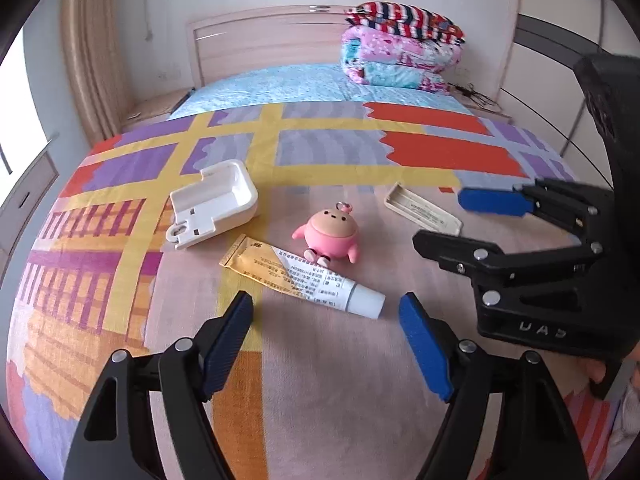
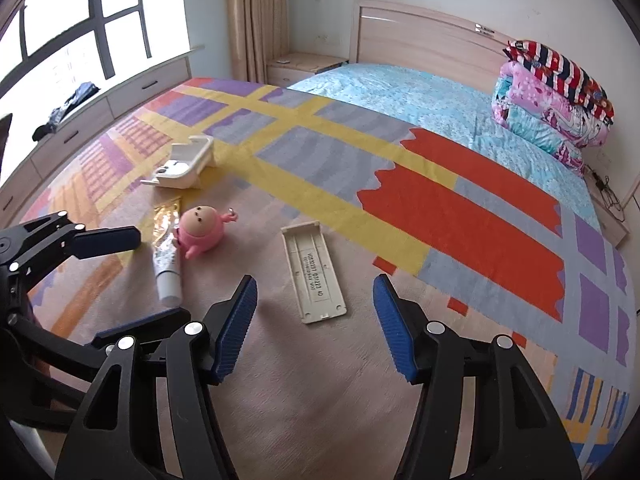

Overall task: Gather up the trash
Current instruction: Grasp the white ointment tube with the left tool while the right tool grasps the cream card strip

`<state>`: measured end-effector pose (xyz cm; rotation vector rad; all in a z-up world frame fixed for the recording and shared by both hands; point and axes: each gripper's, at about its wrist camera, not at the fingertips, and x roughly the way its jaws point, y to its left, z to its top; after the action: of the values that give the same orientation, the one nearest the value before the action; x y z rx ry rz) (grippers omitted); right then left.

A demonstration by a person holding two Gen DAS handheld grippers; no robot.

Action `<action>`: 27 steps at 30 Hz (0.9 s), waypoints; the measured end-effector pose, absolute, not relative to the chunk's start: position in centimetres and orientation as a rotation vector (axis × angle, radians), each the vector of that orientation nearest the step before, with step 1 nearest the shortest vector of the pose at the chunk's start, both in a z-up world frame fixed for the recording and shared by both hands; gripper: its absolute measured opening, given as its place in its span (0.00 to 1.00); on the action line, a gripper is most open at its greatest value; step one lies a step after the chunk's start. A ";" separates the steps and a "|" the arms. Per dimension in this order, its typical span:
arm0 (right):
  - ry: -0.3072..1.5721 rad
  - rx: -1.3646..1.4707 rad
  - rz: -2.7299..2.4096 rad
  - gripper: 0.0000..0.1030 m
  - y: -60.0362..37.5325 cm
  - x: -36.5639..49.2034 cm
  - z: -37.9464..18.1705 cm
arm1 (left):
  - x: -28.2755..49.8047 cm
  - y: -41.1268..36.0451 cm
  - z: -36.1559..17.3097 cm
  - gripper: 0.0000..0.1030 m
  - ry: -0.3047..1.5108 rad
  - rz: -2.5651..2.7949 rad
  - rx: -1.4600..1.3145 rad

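Note:
A crumpled yellow-and-white ointment tube (image 1: 296, 276) lies on the bedspread, its white cap end just ahead of my left gripper (image 1: 326, 300), which is open around it without touching. A pink toy figure (image 1: 330, 236) sits right behind the tube. A beige plastic cover (image 2: 314, 272) lies flat, its near end between the fingertips of my right gripper (image 2: 315, 282), which is open with the pads clear of it. A white plastic case (image 1: 214, 202) lies at the back left. Each gripper shows in the other's view: right gripper (image 1: 444, 220), left gripper (image 2: 160, 276).
The colourful patterned bedspread (image 2: 460, 208) covers the near half of the bed, with a light blue sheet (image 2: 400, 92) behind. Folded quilts (image 2: 552, 100) are stacked by the headboard (image 1: 260, 36). A window ledge with drawers (image 2: 100, 108) runs along the left.

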<state>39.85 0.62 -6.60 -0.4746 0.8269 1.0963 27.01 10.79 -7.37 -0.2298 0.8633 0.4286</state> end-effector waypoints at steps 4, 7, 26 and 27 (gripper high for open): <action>0.832 -0.467 1.088 0.51 0.6 40.1 -6.6 | 27.7 10.6 -7.5 0.69 0.859 0.478 -0.217; 0.821 -0.480 1.086 0.38 0.7 39.9 -6.6 | 27.4 11.0 -7.3 0.52 0.844 0.503 -0.230; 0.816 -0.461 1.090 0.24 -1.0 38.5 -5.8 | 22.2 11.6 -6.4 0.13 0.830 0.449 -0.270; 0.815 -0.458 1.089 0.24 -1.2 38.3 -5.7 | 21.8 11.4 -6.2 0.13 0.824 0.442 -0.268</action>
<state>38.34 -1.18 -5.72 -0.4584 0.8148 1.0887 21.75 11.42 -6.16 -0.2676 0.8241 0.4423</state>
